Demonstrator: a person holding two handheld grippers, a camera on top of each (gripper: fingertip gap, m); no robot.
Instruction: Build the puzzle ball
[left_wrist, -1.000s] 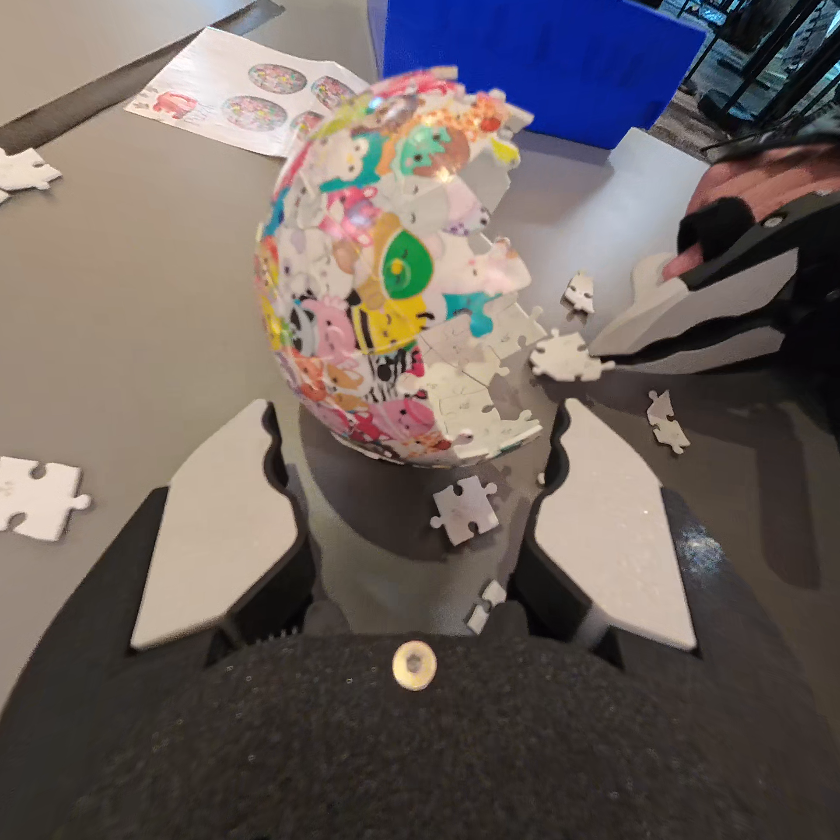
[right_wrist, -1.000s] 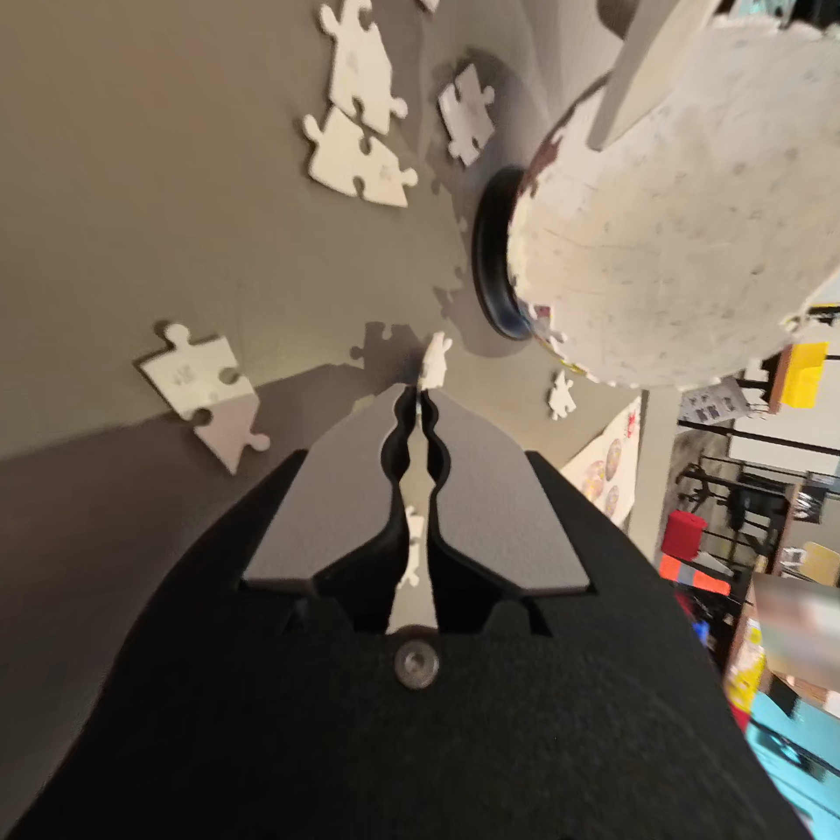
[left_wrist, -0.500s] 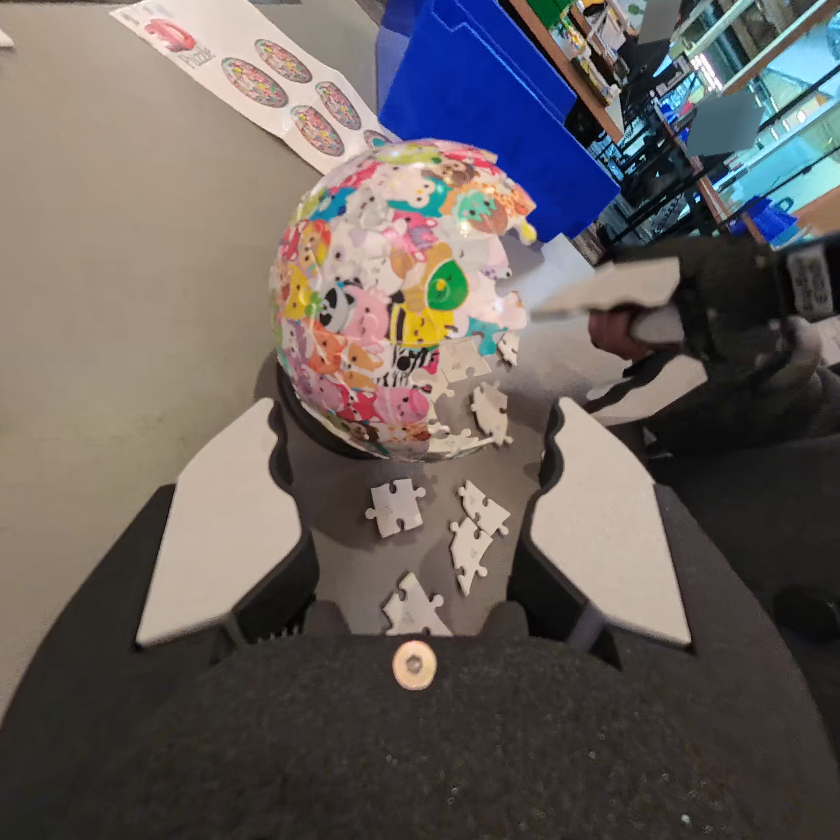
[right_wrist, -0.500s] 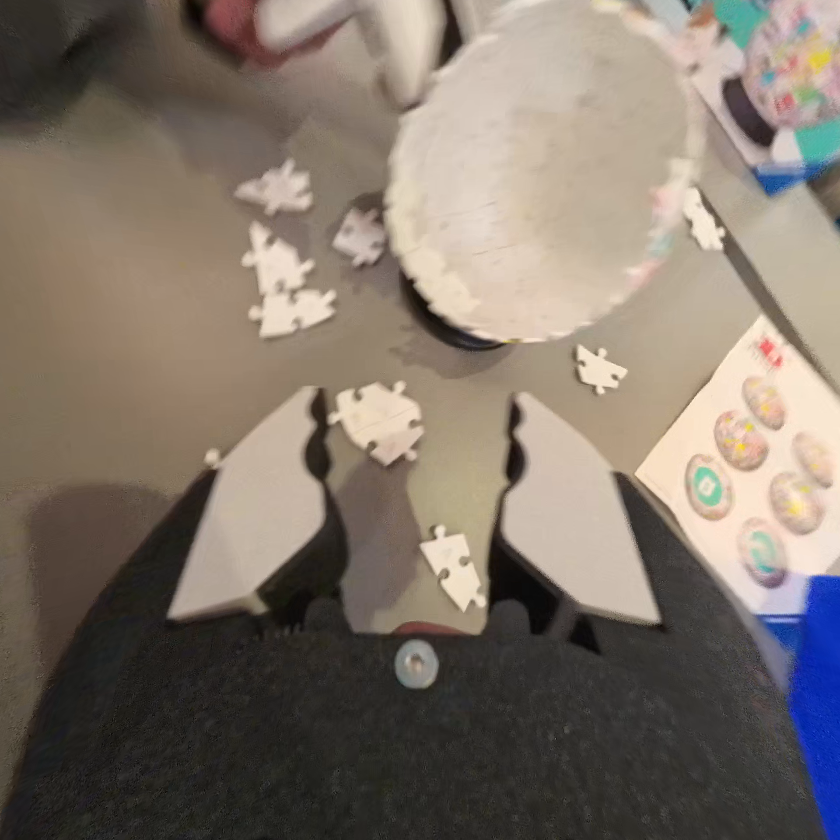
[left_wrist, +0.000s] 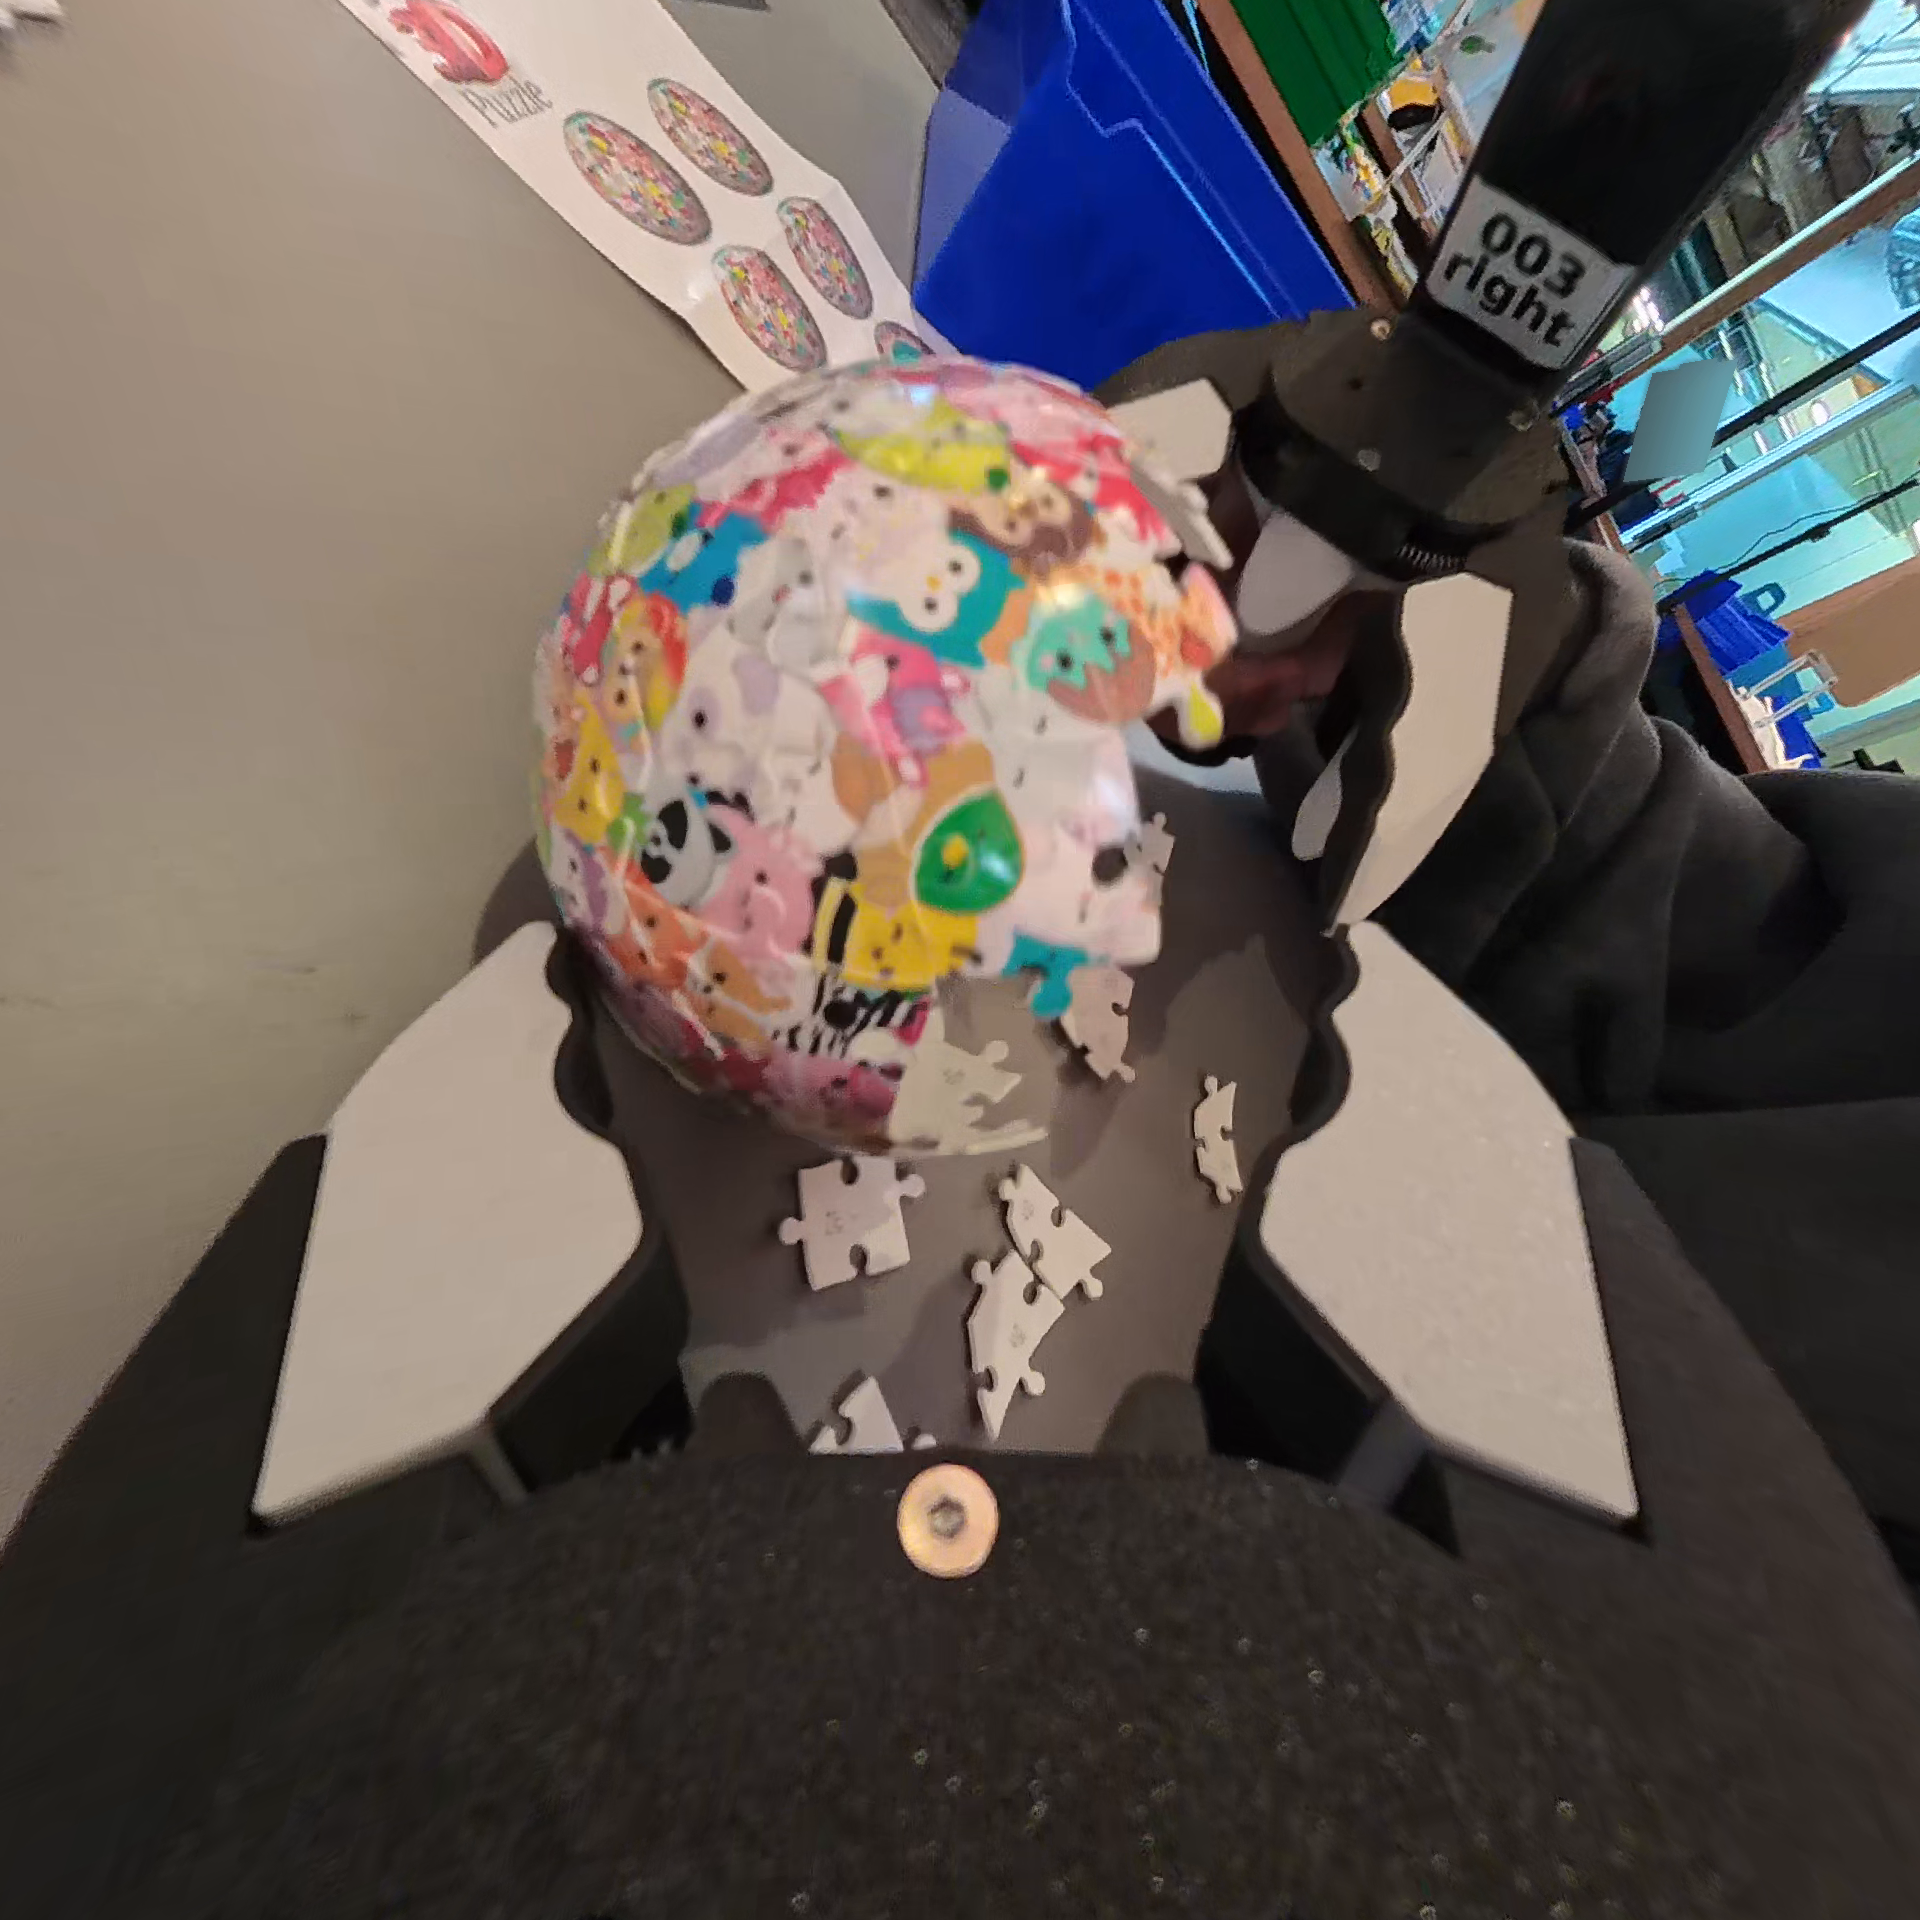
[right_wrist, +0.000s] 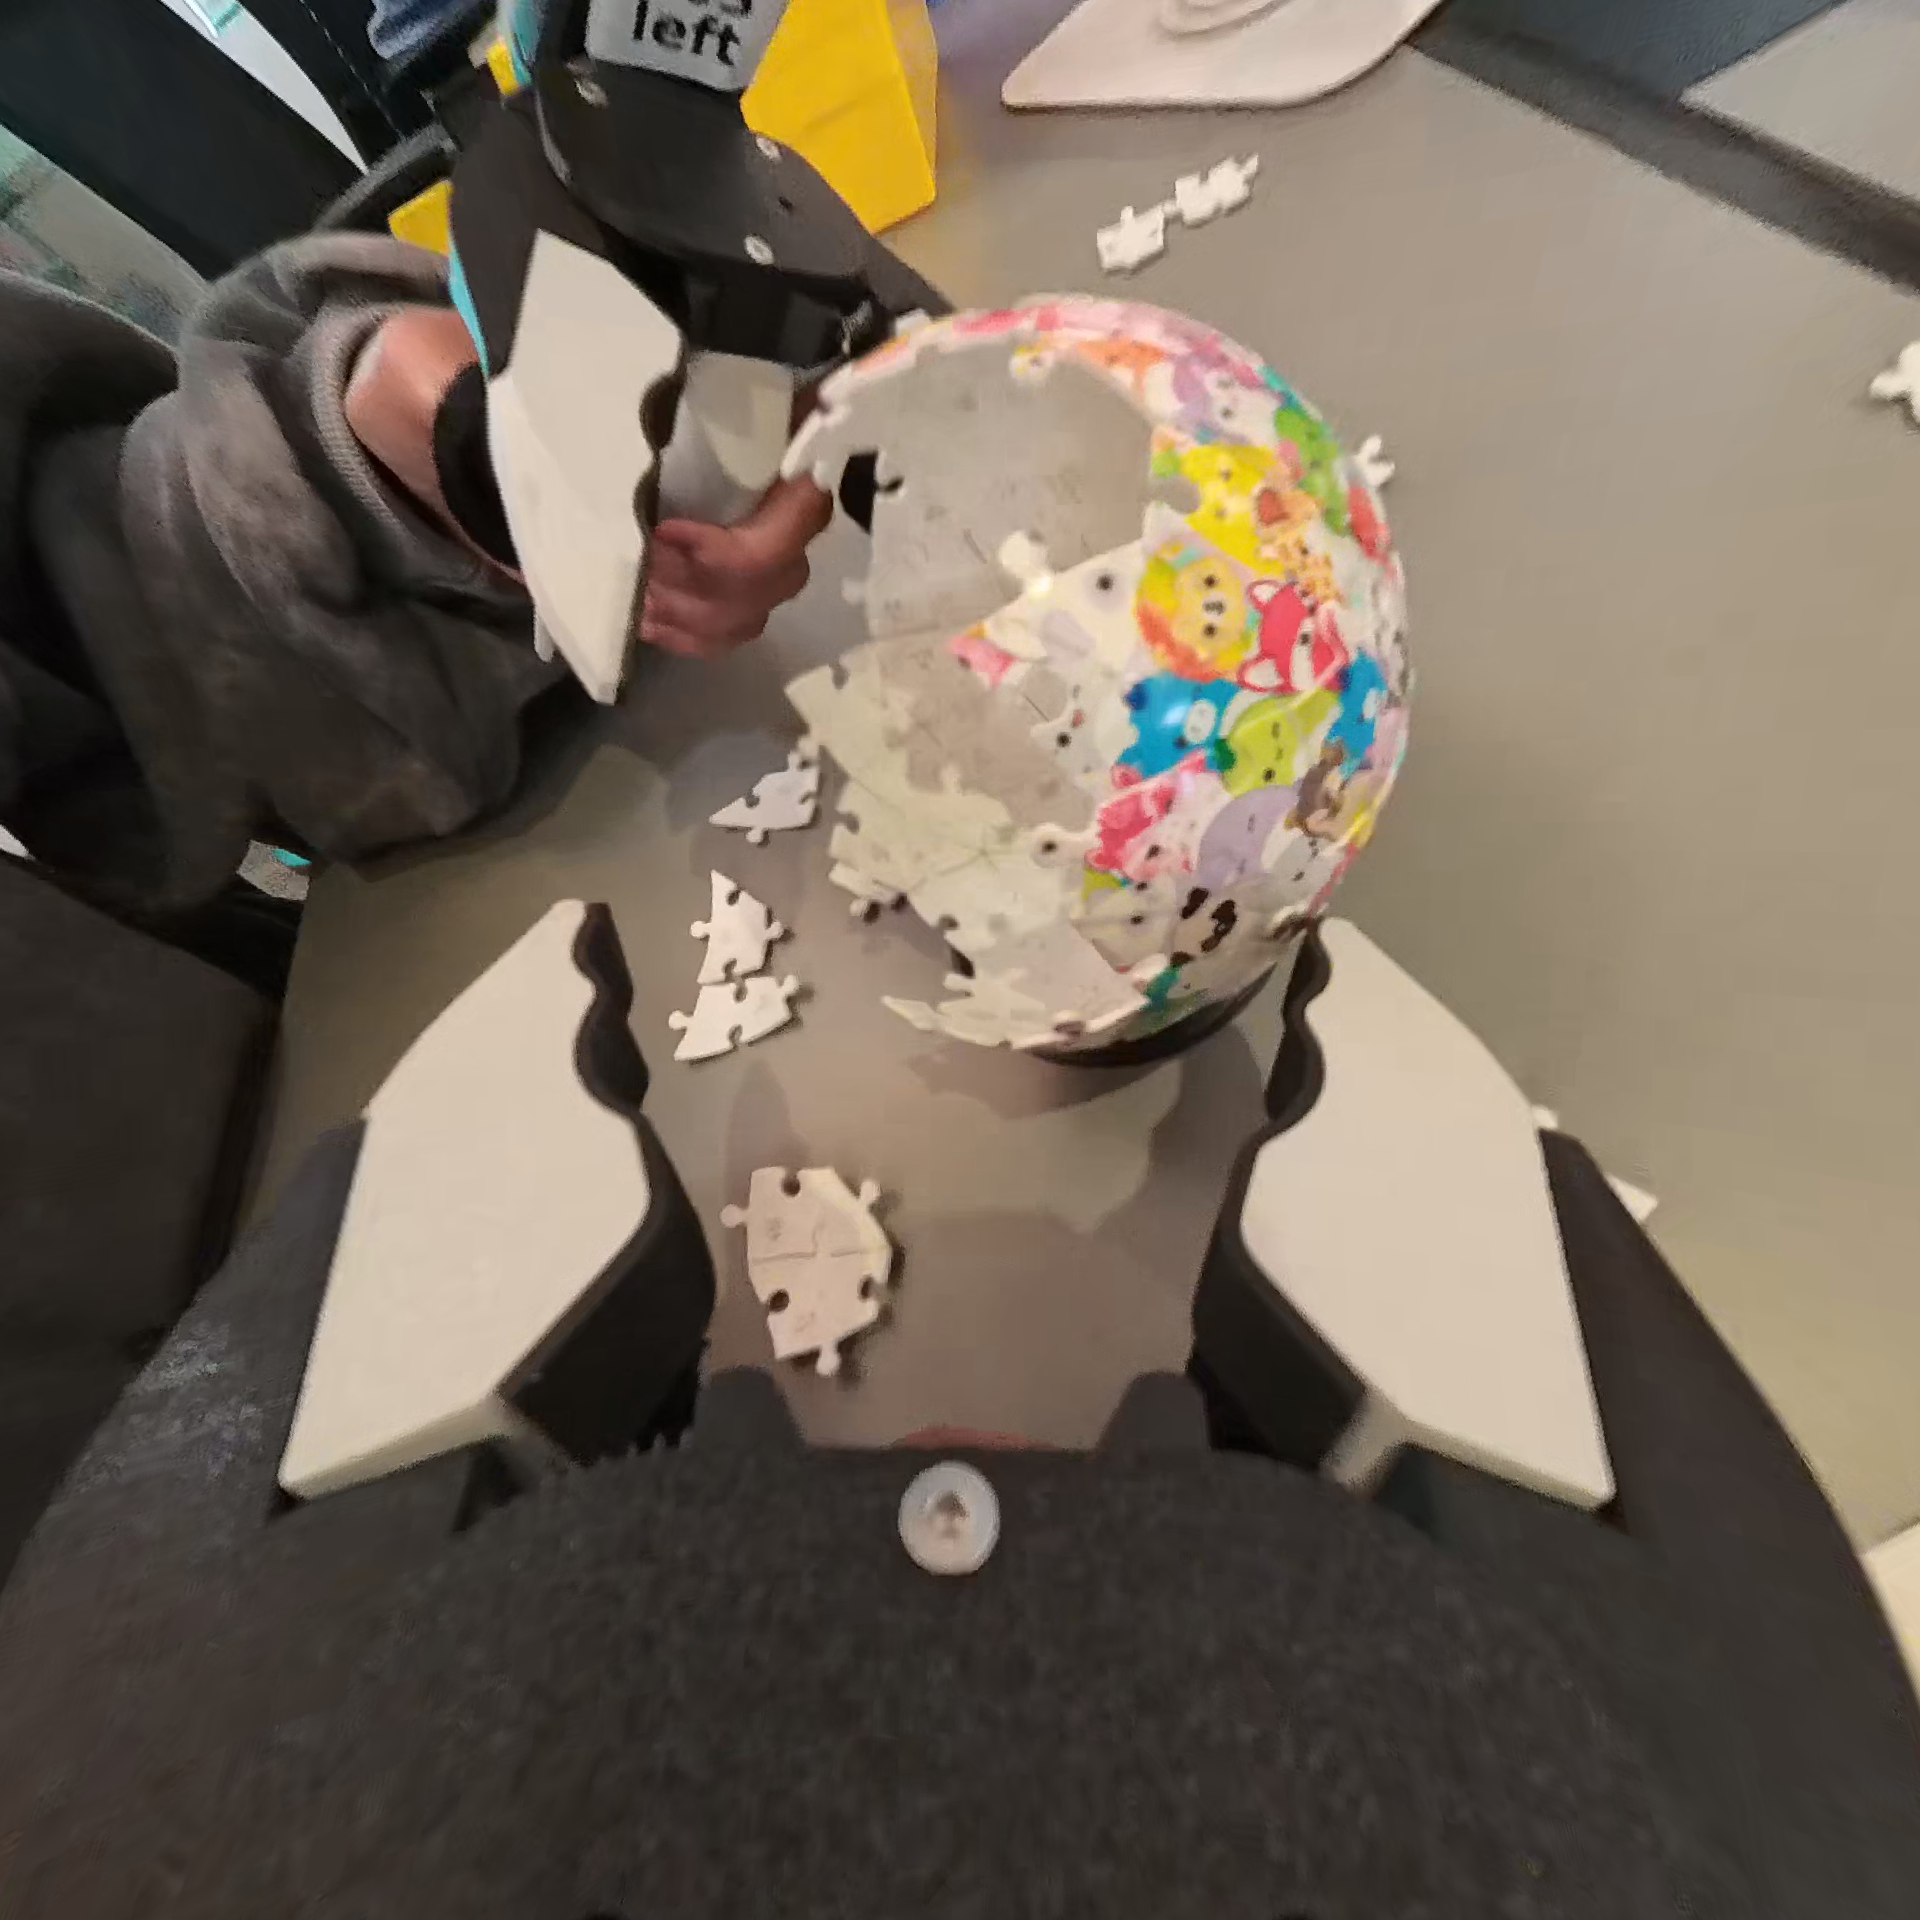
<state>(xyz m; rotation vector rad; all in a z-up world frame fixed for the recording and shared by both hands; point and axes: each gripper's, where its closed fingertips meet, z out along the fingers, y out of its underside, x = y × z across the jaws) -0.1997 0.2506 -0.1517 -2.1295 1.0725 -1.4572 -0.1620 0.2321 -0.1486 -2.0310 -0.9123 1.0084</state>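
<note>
1. Since a second ago the right gripper (right_wrist: 945, 1049) has parted wide and let go of its piece.
2. Left gripper (left_wrist: 951, 1060) gapes wide too, empty.
3. Puzzle ball (right_wrist: 1132, 675) sits on its black stand (right_wrist: 1174, 1039) on the grey table (right_wrist: 1610, 727), unfinished gap facing the person.

I count one ball (right_wrist: 1164, 675), part-built, on one dark stand (right_wrist: 1174, 1039). I see two grippers: the left (left_wrist: 951, 997) and the right (right_wrist: 951, 966), each with its jaws apart.

From the right wrist view, loose pieces on the table (right_wrist: 1610, 727): one joined pair (right_wrist: 816, 1273) nearest me, three singles (right_wrist: 738, 925) to the left of the ball, two (right_wrist: 1174, 213) far off, and one at the right edge (right_wrist: 1899, 382). More may lie hidden behind the ball.

From the left wrist view I count one printed sheet (left_wrist: 665, 177) and one blue bin (left_wrist: 1101, 208), both far. One yellow block (right_wrist: 842, 114) sits far left.
</note>
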